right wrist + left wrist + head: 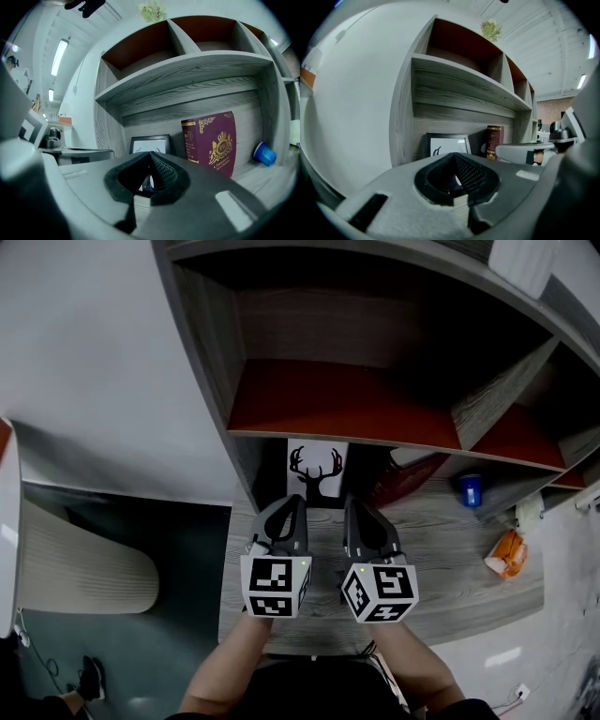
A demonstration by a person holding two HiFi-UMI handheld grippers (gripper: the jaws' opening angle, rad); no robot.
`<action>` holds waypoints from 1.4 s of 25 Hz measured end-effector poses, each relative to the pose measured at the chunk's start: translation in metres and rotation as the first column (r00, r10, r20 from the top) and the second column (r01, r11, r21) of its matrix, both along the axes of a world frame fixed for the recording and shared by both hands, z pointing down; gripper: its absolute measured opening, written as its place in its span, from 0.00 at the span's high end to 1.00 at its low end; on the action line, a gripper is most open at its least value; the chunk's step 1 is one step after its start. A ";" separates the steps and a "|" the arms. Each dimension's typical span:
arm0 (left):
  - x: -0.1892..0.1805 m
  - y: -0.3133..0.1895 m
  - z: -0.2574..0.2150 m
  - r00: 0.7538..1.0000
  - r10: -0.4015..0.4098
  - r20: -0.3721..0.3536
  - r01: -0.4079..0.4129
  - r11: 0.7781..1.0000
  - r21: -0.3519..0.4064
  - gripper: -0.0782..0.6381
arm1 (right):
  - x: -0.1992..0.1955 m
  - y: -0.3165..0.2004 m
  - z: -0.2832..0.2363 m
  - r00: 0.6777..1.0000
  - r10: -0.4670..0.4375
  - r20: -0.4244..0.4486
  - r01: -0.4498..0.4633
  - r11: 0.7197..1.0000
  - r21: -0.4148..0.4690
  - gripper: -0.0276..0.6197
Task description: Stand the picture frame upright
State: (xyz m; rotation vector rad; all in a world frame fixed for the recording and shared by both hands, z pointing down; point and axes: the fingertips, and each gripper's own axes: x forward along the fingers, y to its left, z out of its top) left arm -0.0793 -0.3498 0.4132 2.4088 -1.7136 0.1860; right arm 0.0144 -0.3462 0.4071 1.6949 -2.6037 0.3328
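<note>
Shelving (487, 404) of grey wood with red-brown back panels filled most of what I could see, its lower compartment opening onto a grey wooden ledge (441, 549) that ran toward me. Over the near part of that ledge I held both tools side by side, pointing toward the far wall of the compartment. The left gripper (292, 502) had its jaws pressed fully together with nothing between them, and the right gripper (355, 503) was the same, jaws closed tight and empty. Neither tip touched anything. Beyond them, a maroon book (211, 140) with gold lettering and a crest leaned against the back panel, to the right of centre. Just to its left stood the picture frame (317, 470), dark-edged around a white sheet with a black antlered deer head; it was upright at the far end of the compartment, close to the left side wall and apart from both grippers. Whether it leaned on the back panel I could not tell. An orange packet (507, 554) lay on the ledge well off to the right, nearer to me. A small blue cup (471, 490) sat on its side farther back, to the right of the book.
</note>
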 end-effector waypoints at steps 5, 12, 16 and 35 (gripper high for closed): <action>-0.002 0.009 -0.011 1.000 0.020 0.017 -0.020 0.999 0.033 0.90 | -0.004 0.014 -0.006 1.000 -0.025 -0.015 0.026 0.999 0.019 0.96; -0.004 0.031 -0.011 0.997 0.059 0.042 -0.061 0.996 0.068 0.90 | -0.005 0.031 -0.001 0.998 -0.048 -0.030 0.048 0.999 0.013 0.96; -0.008 0.041 -0.004 0.996 0.073 0.055 -0.077 0.994 0.077 0.90 | -0.005 0.040 0.006 0.998 -0.054 -0.040 0.055 0.998 0.004 0.96; -0.020 0.085 0.029 0.995 0.095 0.015 -0.095 0.995 0.001 0.90 | -0.006 0.080 0.037 0.996 -0.080 -0.047 0.077 0.995 -0.060 0.96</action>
